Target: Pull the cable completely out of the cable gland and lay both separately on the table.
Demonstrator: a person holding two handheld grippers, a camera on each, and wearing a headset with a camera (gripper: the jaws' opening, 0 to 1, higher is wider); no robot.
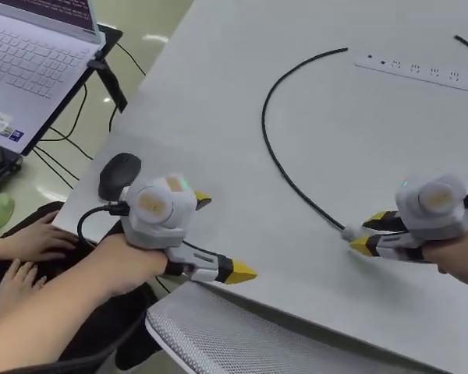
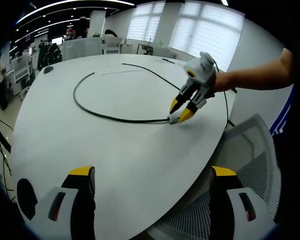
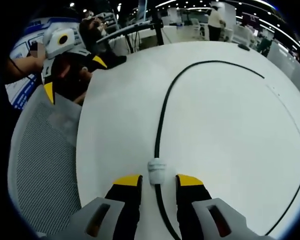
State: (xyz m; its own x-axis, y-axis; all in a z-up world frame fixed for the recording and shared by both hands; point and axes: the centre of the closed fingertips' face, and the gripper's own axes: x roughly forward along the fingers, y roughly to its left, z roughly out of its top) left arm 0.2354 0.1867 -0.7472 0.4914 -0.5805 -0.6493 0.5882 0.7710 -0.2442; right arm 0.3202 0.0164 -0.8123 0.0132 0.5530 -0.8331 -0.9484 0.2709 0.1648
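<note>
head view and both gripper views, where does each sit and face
Head view: headset, looking down at the table; both forearms show.
Left gripper view: on the left gripper, facing the right gripper across the table; own fingers below.
Right gripper view: faces along the cable; own fingers flank the cable gland.
All three share the cable gland.

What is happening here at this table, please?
A person works at a white table with a gripper in each hand. The right gripper is open, its jaws on either side of the black cable just behind the white cable gland, which sits on the cable. The left gripper is open and empty near the table's edge.
</note>
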